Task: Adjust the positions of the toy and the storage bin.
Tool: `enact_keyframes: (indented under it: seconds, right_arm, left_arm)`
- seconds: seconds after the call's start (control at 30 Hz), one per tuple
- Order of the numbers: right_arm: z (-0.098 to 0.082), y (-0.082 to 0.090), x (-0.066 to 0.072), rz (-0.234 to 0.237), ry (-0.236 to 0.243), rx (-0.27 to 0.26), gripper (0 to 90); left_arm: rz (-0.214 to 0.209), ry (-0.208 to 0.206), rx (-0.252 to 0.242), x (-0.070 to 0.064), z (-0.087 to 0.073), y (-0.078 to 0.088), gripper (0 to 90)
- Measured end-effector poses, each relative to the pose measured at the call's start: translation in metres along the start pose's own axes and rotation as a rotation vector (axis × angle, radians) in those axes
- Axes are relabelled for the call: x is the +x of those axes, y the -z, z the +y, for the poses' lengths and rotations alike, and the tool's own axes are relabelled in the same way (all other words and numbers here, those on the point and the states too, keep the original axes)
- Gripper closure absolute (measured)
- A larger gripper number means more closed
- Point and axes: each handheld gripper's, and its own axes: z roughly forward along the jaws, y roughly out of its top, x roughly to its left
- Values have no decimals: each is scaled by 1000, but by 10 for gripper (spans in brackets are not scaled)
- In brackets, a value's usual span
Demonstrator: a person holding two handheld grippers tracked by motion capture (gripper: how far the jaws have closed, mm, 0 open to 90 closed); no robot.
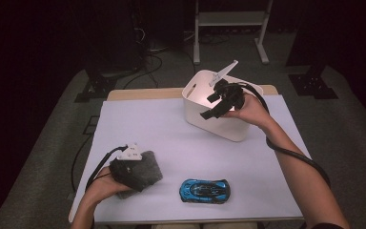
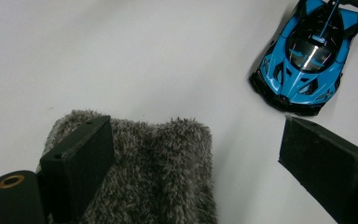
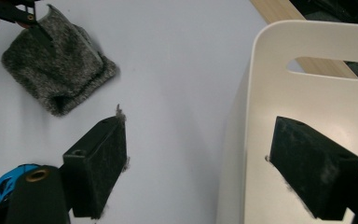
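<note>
Near the tabletop's front-left corner the left gripper [image 1: 132,177] hangs just over the grey cloth [image 1: 147,168], its jaws spread wide and empty. One jaw sits above the cloth; the other stands off to the side toward the car [image 1: 205,190]. The cloth is a fuzzy, folded, roughly square pad, lying flat. The left hand is far nearer to it. Toward the back-right corner the right gripper [image 1: 219,102] hovers at the bin [image 1: 195,117] rim, jaws spread and empty, lint on the pads.
</note>
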Motion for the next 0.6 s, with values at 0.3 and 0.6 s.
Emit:
enact_keyframes:
  seconds: [0.3,0.6]
  right_arm:
    - [-4,-10,-14,-5,-23,32,220]
    - [-7,-18,-21,-12,-31,63,384]
  left_arm:
    - [1,2,2,0,-1,0,96]
    - [1,1,5,1,-1,0,96]
